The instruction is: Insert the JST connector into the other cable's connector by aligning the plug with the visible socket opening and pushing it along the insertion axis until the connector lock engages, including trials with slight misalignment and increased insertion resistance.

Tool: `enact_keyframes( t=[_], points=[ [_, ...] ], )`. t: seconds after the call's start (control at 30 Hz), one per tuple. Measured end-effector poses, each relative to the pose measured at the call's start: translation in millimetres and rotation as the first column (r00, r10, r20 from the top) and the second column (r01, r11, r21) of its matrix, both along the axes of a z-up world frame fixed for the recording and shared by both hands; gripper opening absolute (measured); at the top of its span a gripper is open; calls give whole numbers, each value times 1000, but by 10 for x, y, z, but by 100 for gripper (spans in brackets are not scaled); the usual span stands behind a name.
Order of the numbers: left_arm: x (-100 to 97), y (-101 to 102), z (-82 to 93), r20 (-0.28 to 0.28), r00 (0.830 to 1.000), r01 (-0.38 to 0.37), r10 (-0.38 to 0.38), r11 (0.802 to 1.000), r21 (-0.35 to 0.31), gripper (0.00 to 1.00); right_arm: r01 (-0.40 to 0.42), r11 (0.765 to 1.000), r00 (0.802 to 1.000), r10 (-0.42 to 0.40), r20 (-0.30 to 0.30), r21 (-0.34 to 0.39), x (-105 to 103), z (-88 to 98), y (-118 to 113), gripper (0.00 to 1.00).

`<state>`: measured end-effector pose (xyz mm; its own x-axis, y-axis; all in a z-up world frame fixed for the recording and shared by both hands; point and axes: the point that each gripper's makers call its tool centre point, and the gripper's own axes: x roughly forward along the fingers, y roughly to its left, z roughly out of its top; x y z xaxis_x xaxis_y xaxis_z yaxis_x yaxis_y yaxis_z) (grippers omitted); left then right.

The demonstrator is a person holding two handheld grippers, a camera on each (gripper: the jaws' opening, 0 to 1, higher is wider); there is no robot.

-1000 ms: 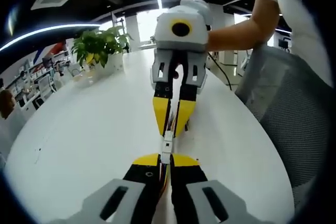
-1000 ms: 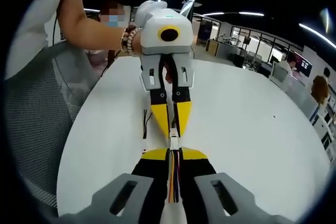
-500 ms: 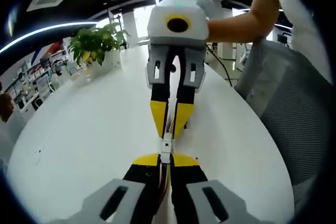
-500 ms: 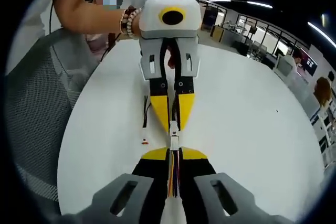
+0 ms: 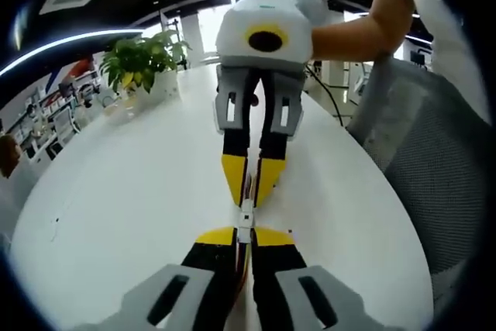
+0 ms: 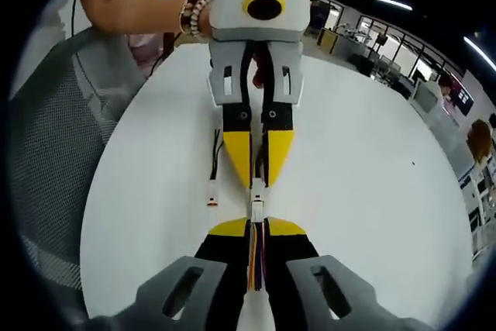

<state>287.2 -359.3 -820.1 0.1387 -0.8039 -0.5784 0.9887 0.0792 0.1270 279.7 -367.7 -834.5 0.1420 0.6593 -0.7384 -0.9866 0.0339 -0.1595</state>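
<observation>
Nearby, a spare cable (image 6: 215,168) lies beside both tongs (image 6: 256,191).

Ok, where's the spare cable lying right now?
In the right gripper view, the spare cable lies on the white table, just left of the left gripper and its yellow fingertips, apart from them.

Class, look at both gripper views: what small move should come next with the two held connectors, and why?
Probably a short, straight push of the right gripper toward the left gripper, because the two small white cable connectors meet end to end, in line, between the closed yellow tips; full locking cannot be confirmed.
</observation>
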Motion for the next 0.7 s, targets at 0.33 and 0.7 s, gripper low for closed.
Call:
enact_keyframes(
  t=[0.33,0.7],
  points=[
    [-13,-9,-83,-6,1000,2,-2,1000,14,0,-9,1000,1000,9,0,-26,3,-81,-6,3],
    [-11,-29,-196,-12,1000,3,-2,999,35,0,-21,998,1000,21,-8,-62,8,-180,-34,3]
  ],
)
